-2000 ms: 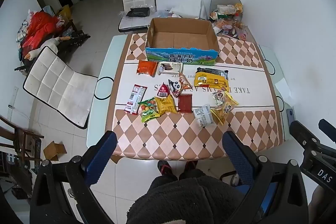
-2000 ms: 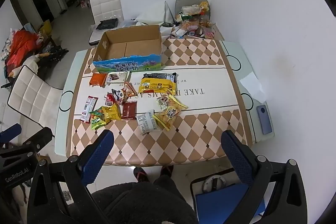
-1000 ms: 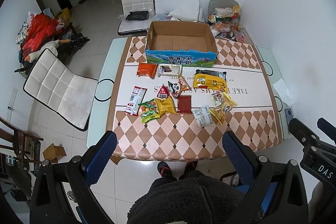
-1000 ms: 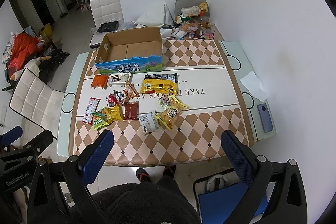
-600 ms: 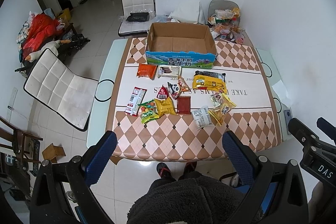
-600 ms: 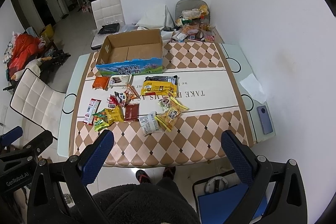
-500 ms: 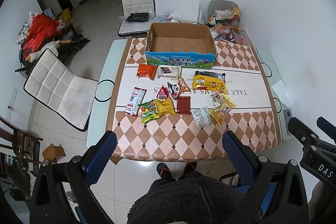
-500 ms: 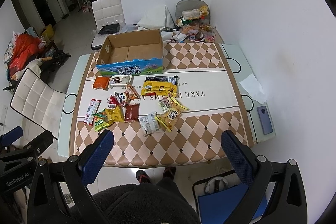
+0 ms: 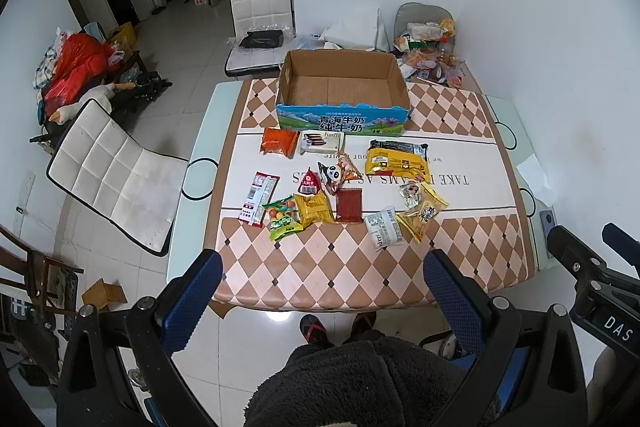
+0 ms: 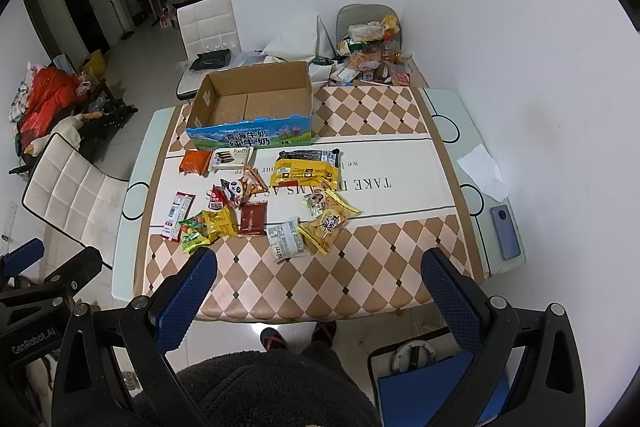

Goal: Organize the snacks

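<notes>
Well above the near edge of the checkered brown-and-cream tabletop [image 9: 360,267], the left tool [image 9: 320,291] hangs with its blue-padded fingers [image 9: 196,291] spread wide, gripping nothing and touching nothing. So too the right tool [image 10: 320,291] — spread just as wide and bare, with a purple phone [image 10: 506,231] lying flat near the tabletop's right edge. Snack packets lie scattered mid-tabletop, well apart from both tools: a large yellow-and-black bag [image 9: 397,159], a dark red flat sachet [image 9: 349,205], a green candy packet [image 9: 283,219] touching a small yellow packet [image 9: 316,209], a white barcode-printed packet [image 9: 385,227], and an orange packet [image 9: 279,141] just beside a white biscuit pack [image 9: 322,142]. Behind them stands an open cardboard box with a blue printed front [image 9: 342,97] — hollow inside. A person's dark fleece garment [image 9: 360,379] fills the bottom of both views.
</notes>
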A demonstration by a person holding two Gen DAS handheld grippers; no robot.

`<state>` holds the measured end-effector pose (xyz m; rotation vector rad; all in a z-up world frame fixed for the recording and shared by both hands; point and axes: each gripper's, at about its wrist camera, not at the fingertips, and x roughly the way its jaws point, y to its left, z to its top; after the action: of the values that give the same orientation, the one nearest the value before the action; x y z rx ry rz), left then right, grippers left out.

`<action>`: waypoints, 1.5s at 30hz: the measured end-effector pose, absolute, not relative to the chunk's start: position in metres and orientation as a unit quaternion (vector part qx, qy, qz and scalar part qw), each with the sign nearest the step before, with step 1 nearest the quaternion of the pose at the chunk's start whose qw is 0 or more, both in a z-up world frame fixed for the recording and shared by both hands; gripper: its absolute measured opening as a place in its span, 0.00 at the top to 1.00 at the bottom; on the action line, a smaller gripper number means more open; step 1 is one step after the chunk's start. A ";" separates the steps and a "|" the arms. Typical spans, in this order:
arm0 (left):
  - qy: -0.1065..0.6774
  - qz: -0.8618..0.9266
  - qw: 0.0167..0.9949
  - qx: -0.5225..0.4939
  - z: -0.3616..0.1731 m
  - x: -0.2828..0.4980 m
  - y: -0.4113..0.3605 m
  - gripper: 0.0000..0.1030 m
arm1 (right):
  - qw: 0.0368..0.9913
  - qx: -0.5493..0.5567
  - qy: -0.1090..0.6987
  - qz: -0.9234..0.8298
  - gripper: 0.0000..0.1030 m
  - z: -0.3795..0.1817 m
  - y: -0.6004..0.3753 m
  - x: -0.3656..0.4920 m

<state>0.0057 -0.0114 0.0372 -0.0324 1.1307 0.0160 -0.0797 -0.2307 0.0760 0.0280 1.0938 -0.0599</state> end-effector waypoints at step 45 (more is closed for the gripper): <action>0.522 0.014 0.853 -0.021 0.005 0.036 -0.007 0.00 | 0.845 0.065 0.531 -0.024 0.00 0.045 -0.241 -0.071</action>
<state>0.0361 -0.0073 0.0047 -0.0443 1.0982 0.0285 -0.0710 -0.2410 0.0454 0.1369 1.1204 -0.0501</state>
